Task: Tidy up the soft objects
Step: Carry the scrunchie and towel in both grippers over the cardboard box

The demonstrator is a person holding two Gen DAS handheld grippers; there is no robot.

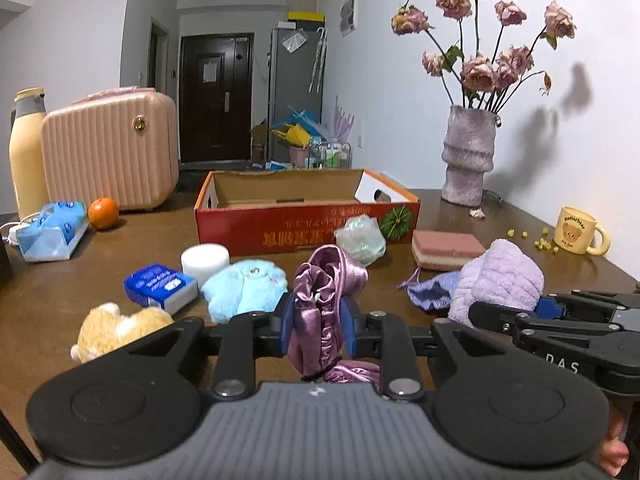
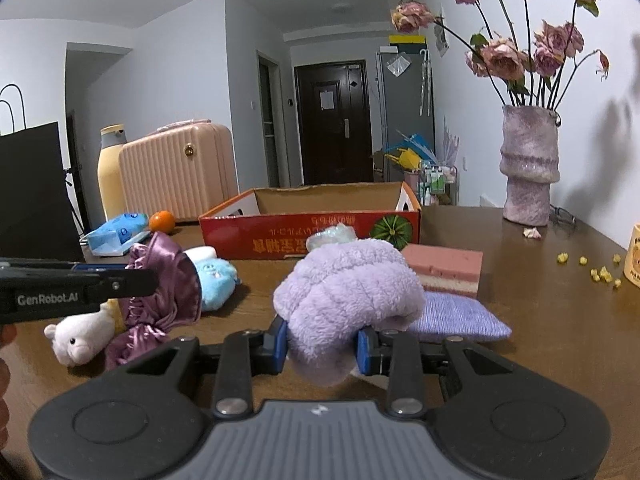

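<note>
While the left hand-held gripper (image 1: 318, 322) is pinching slippery satin bonnet (image 1: 324, 292) mid-bunch, the right hand-held gripper (image 2: 322, 346) is squeezing soft, light plush towel (image 2: 348, 284); both are sagging.

Crumpled purple satin cap (image 1: 318, 312) and fluffy lilac towel (image 2: 348, 296) both hang pinched above the table.

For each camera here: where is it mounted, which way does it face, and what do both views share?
Left wrist: sits on the left gripper, facing the red cardboard box; its pads clamp a purple satin cap; the right gripper enters from the right.
Right wrist: sits on the right gripper, facing the same box; its pads clamp a lilac fluffy towel; the left gripper enters from the left.
Shared: box, vase, pink suitcase.
</note>
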